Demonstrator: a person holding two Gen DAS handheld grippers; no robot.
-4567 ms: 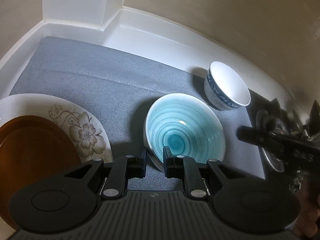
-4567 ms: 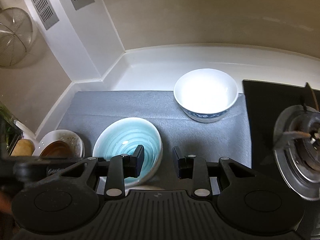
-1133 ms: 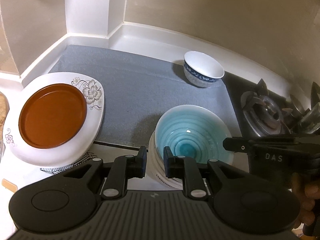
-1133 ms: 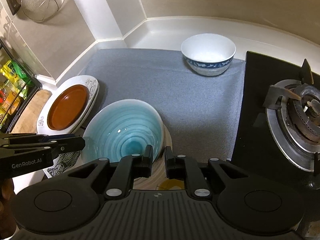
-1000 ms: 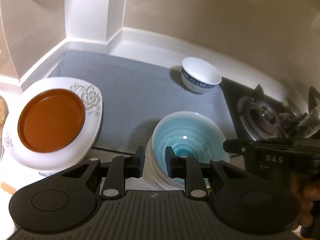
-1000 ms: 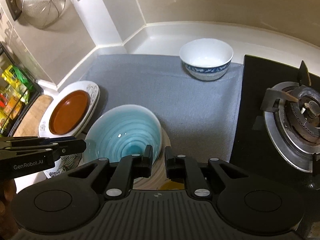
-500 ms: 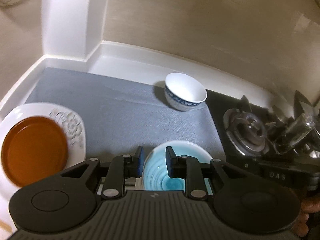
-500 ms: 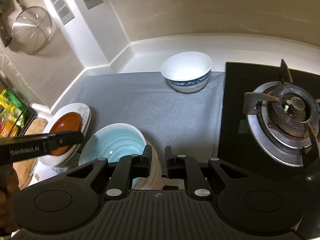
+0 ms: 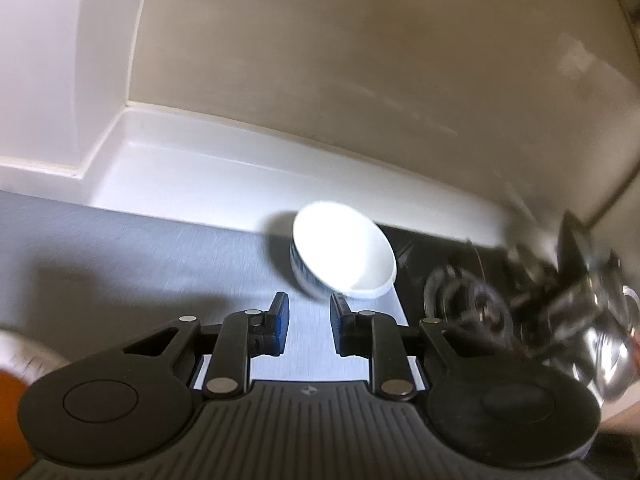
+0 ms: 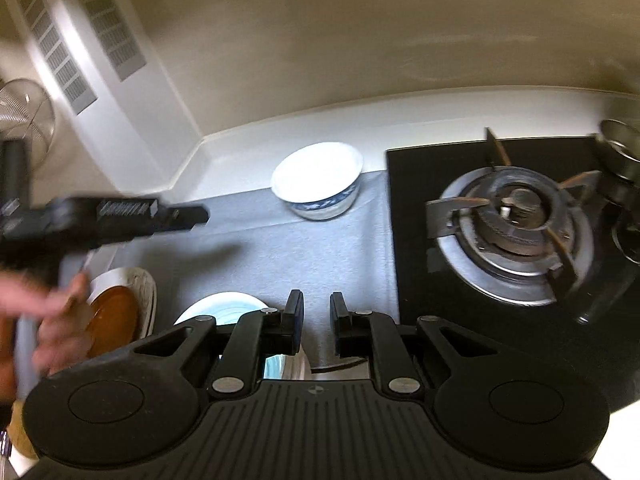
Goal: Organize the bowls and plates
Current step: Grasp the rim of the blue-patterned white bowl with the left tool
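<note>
A white bowl with a blue pattern (image 9: 344,260) stands at the far right corner of the grey mat (image 9: 120,264); it also shows in the right wrist view (image 10: 318,180). My left gripper (image 9: 306,318) is open and empty, just short of this bowl. My right gripper (image 10: 317,322) is open and empty, held back over the mat's near edge. The turquoise bowl (image 10: 224,310) sits below it to the left, partly hidden by the fingers. A brown plate (image 10: 114,318) lies on a white floral plate (image 10: 138,286) at the left.
A gas burner (image 10: 516,220) on a black hob borders the mat on the right. A metal pot (image 10: 620,152) stands behind it. White walls close the counter at the back and left. A wire strainer (image 10: 24,108) hangs on the left wall.
The left gripper has swung forward and right toward the white bowl, leaving the turquoise bowl behind. The right gripper has pulled back and up; both views are motion-blurred.
</note>
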